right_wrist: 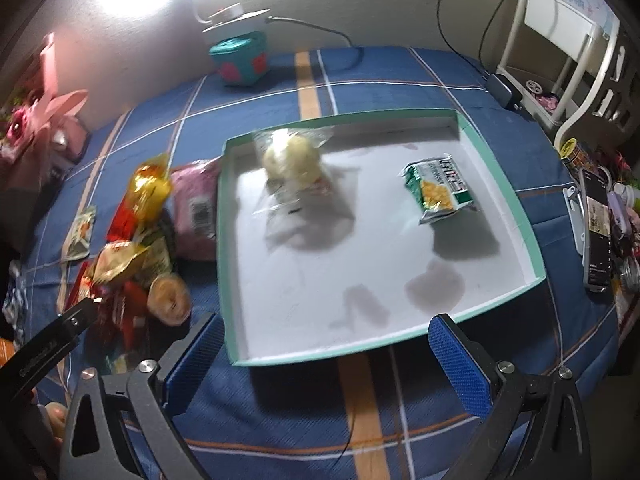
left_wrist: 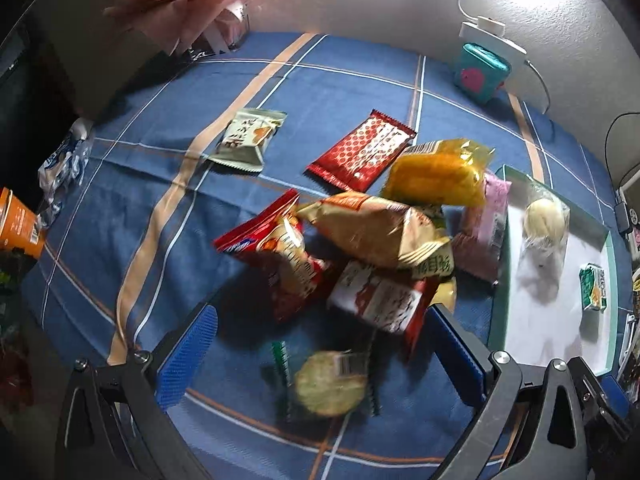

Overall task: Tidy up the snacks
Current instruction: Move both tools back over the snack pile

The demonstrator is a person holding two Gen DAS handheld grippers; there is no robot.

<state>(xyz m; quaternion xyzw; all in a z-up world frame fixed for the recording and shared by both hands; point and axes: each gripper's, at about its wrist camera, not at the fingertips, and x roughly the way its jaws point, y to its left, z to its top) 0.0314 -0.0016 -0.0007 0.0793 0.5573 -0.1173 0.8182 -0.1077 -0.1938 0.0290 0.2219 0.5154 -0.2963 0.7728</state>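
A heap of snack packets (left_wrist: 372, 236) lies on the blue checked cloth, left of a teal-rimmed white tray (right_wrist: 532, 240). In the tray lie a clear-wrapped pale bun (right_wrist: 292, 160) and a green packet (right_wrist: 438, 188). My left gripper (left_wrist: 328, 356) is open above a round cracker in clear wrap (left_wrist: 330, 384), near the heap's front. My right gripper (right_wrist: 332, 364) is open and empty, just in front of the tray's near rim. The tray also shows in the left wrist view (left_wrist: 500, 280), with the bun (left_wrist: 546, 222) inside.
A red packet (left_wrist: 362, 152) and a pale green packet (left_wrist: 250, 140) lie apart behind the heap. A teal box (right_wrist: 240, 60) and a lamp stand by the wall. A pink bouquet (left_wrist: 192, 4) lies far left. A phone (right_wrist: 596, 224) and clutter sit at the right edge.
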